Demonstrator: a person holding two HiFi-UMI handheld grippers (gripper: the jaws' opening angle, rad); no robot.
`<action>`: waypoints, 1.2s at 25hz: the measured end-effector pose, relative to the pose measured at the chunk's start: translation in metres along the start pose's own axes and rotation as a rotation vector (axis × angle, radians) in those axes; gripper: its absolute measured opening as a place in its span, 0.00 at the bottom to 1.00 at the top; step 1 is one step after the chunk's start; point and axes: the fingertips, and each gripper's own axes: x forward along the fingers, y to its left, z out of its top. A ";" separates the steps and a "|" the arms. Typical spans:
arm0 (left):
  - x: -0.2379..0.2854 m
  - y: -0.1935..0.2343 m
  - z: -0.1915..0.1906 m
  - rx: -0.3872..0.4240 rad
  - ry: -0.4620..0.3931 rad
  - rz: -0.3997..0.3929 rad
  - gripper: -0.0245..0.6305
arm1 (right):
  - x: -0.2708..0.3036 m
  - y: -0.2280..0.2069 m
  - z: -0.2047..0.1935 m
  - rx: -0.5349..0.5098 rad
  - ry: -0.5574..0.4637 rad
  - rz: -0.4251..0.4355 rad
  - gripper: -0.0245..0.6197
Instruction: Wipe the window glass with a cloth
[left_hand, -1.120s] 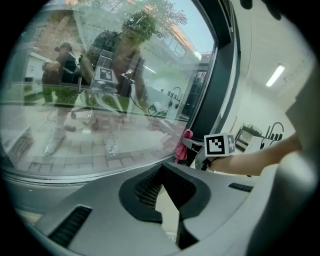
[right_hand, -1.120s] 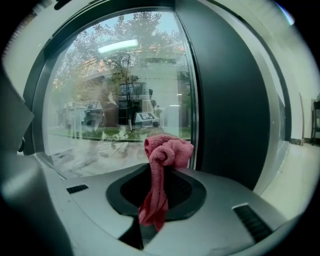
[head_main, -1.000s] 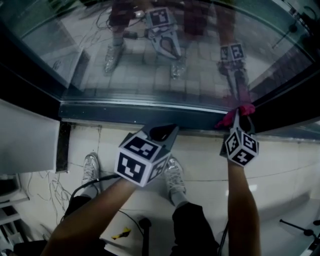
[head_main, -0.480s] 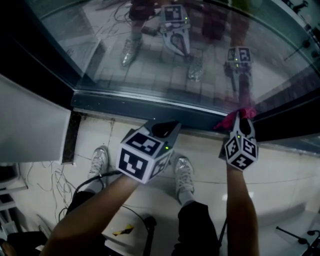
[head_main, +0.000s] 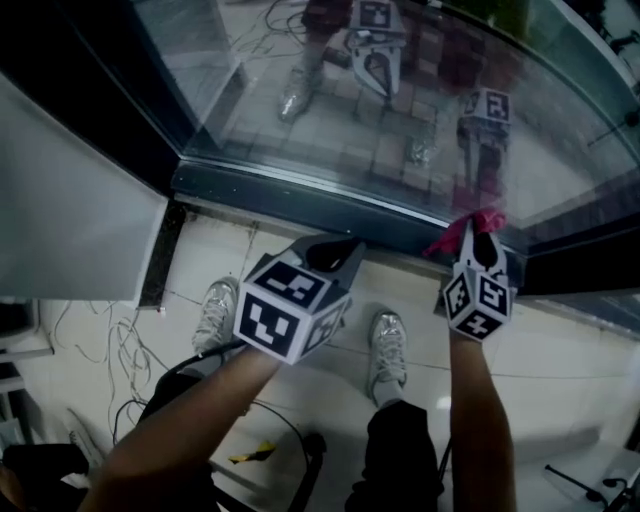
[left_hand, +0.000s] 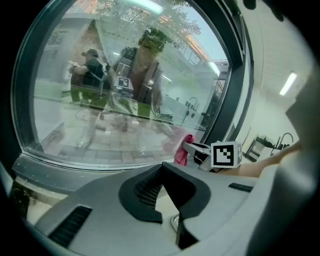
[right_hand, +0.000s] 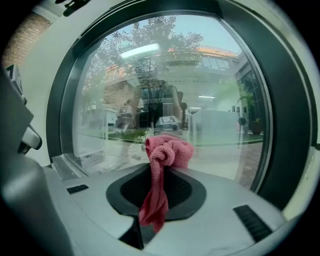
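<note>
Dim indoors in the head view — bright daylight through the window glass (right_hand: 215, 95), hazy with reflections; fisheye warp, dark corners in both gripper views.

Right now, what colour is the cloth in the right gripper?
Pink; the cloth shows best in the right gripper view.

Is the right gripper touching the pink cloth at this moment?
Touching. The right gripper view shows the pink cloth pinched between the shut jaws of the right gripper.

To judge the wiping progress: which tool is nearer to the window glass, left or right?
Right. The right tool, shut on the pink cloth, is by the lower edge of the window glass; the left tool, shut and empty, hangs farther back from it.
</note>
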 end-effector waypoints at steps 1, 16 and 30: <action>-0.004 0.005 0.000 -0.004 -0.001 0.006 0.05 | 0.002 0.008 0.001 -0.003 0.001 0.008 0.14; -0.074 0.076 -0.003 -0.052 -0.040 0.098 0.05 | 0.022 0.146 0.011 -0.035 -0.003 0.166 0.13; -0.136 0.142 -0.018 -0.123 -0.083 0.189 0.05 | 0.038 0.273 0.020 -0.076 -0.007 0.325 0.13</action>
